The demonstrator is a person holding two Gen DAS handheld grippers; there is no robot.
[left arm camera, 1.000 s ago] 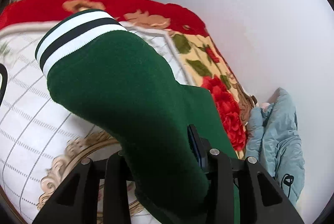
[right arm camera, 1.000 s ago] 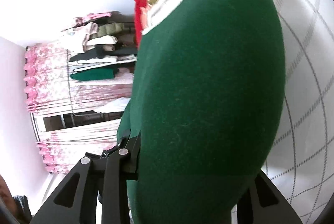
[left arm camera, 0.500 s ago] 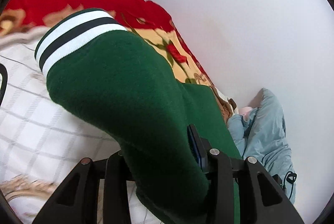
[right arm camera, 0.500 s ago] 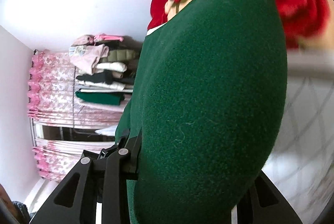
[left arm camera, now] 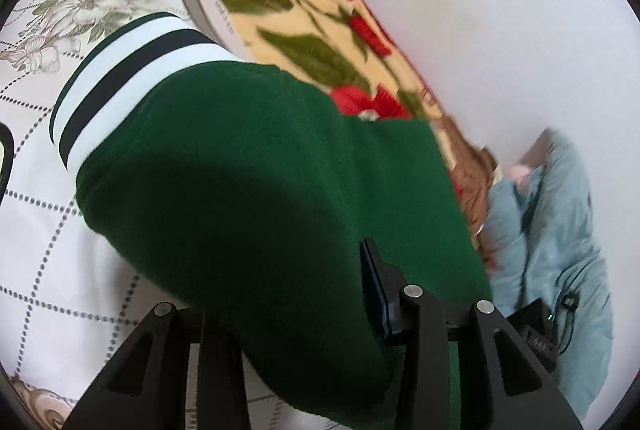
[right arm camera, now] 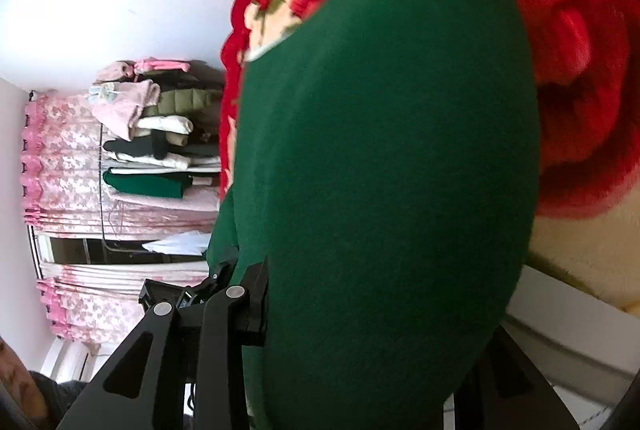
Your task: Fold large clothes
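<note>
A dark green fleece garment [left arm camera: 256,181] with a white and dark striped cuff [left arm camera: 120,77] fills the left wrist view, draped over my left gripper [left arm camera: 304,318], which is shut on its fabric above a white checked sheet [left arm camera: 36,238]. In the right wrist view the same green garment [right arm camera: 384,165] bulges over my right gripper [right arm camera: 360,330], which is shut on it; the right finger is mostly hidden by cloth.
A red floral blanket [left arm camera: 320,41] lies along a white wall [left arm camera: 500,9]. A light blue garment [left arm camera: 552,230] with a black device lies at the right. In the right wrist view, stacked folded clothes [right arm camera: 160,133] and pink curtains [right arm camera: 60,149] stand behind.
Both grippers have carried the green garment toward the red floral blanket and the wall. The sheet has slid out of the right wrist view; the blanket now fills its upper right.
</note>
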